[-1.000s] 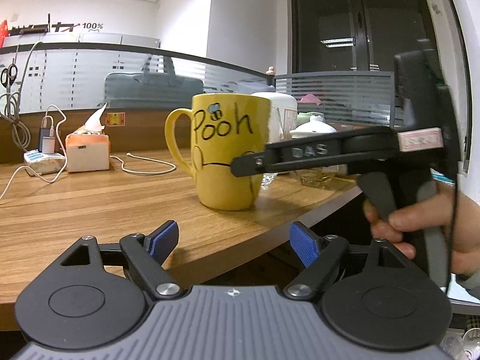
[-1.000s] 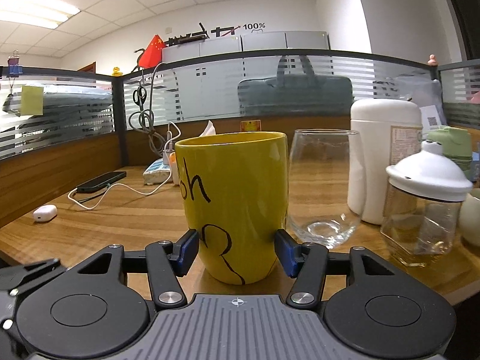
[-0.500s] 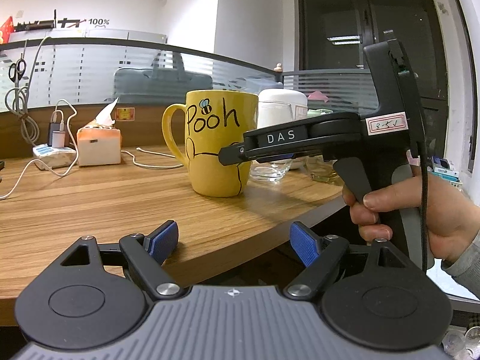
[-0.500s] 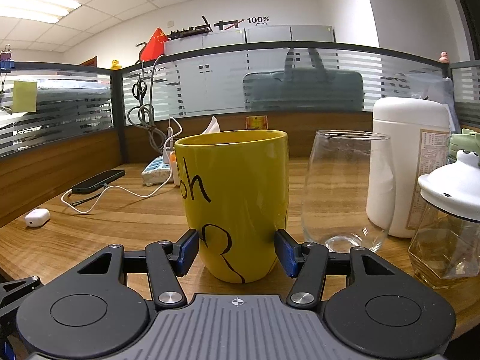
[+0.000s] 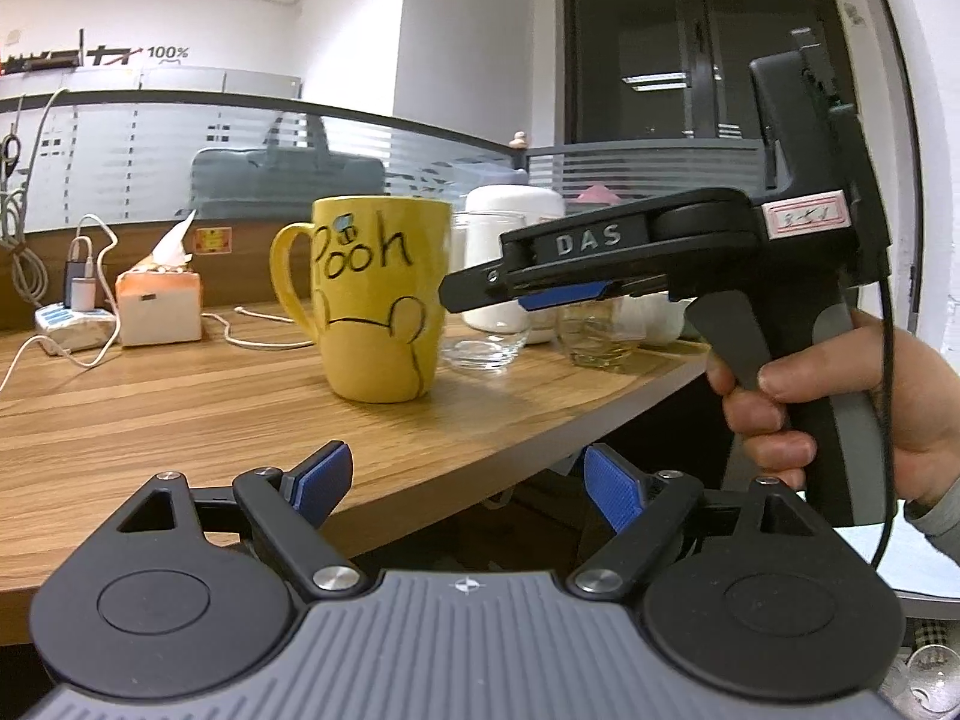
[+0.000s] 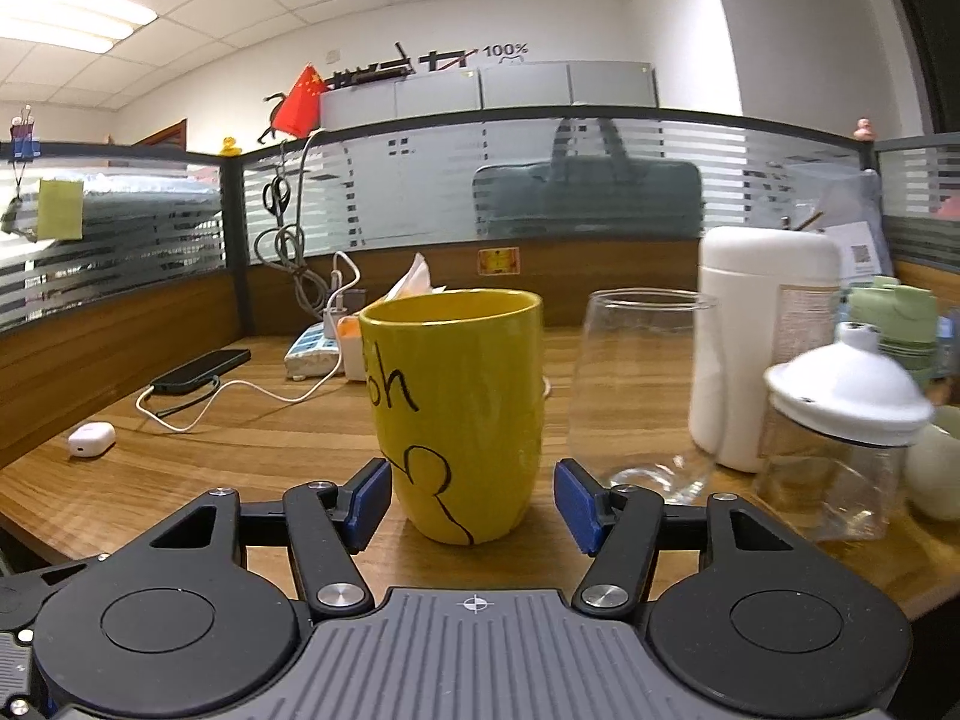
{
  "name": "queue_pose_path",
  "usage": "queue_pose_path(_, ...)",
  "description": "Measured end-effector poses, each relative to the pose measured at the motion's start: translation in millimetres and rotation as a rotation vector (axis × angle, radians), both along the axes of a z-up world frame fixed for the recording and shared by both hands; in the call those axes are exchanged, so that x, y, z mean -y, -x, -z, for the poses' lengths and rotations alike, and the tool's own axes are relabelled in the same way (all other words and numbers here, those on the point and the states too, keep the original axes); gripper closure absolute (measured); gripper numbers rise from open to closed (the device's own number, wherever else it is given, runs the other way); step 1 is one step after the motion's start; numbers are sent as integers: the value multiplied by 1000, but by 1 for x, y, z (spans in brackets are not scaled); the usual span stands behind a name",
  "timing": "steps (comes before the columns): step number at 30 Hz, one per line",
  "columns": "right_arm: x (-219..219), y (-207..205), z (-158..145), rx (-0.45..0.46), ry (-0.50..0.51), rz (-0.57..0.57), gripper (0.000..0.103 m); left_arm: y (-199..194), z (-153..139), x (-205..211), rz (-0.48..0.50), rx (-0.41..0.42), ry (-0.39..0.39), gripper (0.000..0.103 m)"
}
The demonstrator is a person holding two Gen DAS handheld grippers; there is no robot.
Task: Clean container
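A yellow "Pooh" mug (image 5: 372,312) stands upright on the wooden desk (image 5: 150,432), handle to the left in the left wrist view. My right gripper (image 6: 474,501) is open, with its blue pads (image 6: 371,495) on either side of the mug (image 6: 456,396) near its base and a small gap on each side. From the side, the right gripper (image 5: 480,291) is level and its tips reach the mug's right side, held by a hand (image 5: 924,414). My left gripper (image 5: 468,486) is open and holds nothing, low at the desk's front edge, short of the mug.
Right of the mug stand an empty glass (image 6: 636,390), a white canister (image 6: 762,348) and a clear jar with a white lid (image 6: 840,438). A tissue box (image 5: 159,312), a power strip (image 5: 66,324), a phone (image 6: 201,371) and an earbud case (image 6: 91,438) lie further left.
My right gripper was shut on the mug and has opened, drawing back a little. The mug stays on the desk. My left gripper has drifted slightly and remains open.
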State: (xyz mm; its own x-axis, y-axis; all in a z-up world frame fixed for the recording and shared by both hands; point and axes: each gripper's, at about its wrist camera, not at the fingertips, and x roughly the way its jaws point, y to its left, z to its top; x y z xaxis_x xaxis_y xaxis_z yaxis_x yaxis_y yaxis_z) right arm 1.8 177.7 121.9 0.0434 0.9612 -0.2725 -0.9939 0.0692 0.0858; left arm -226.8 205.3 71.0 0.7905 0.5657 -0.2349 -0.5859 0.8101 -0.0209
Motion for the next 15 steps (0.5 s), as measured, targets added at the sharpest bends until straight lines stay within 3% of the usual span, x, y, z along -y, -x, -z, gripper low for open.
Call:
queue_pose_path(8, 40, -1, -8, 17, 8, 57, 29, -7, -8, 22, 69, 14, -17, 12)
queue_pose_path(15, 95, -4, -11, 8, -10, 133, 13, -15, -11, 51, 159, 13, -39, 7)
